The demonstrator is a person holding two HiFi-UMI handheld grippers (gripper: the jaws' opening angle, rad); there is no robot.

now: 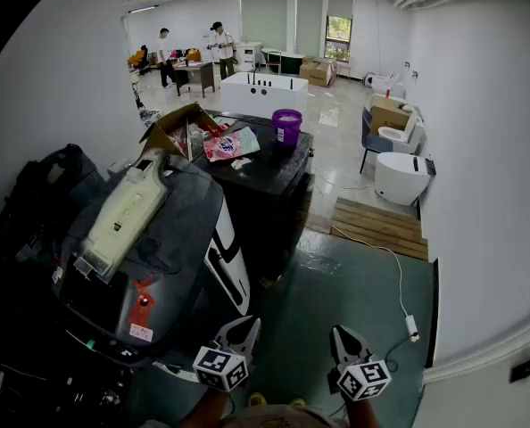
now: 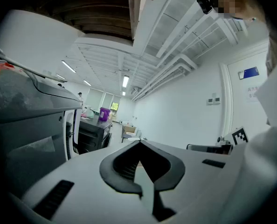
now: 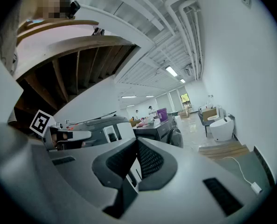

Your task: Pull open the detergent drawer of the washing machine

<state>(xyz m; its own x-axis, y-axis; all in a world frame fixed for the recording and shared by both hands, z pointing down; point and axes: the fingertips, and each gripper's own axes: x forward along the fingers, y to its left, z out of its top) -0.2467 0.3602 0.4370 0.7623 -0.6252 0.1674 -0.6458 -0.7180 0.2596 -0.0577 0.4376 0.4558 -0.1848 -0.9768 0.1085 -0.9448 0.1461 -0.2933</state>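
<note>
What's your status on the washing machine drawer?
Left gripper and right gripper shut, empty. Washing machine ahead-left, untouched; drawer not made out. No obstruction seen.

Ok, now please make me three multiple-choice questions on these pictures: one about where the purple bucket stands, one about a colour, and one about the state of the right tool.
1. Where does the purple bucket stand?
A. on the floor beside the wooden pallet
B. on top of the dark machine
C. inside the cardboard box

2. What colour is the cable on the floor near the right wall?
A. red
B. white
C. black

3. How do the jaws of the right tool stand?
A. wide apart
B. closed on the bucket's rim
C. closed together, with nothing between them

Answers:
1 B, because the bucket's base sits on the machine's dark top.
2 B, because it runs as a white line across the grey-green floor.
3 C, because the right gripper view shows the pads meeting and nothing held.
</note>
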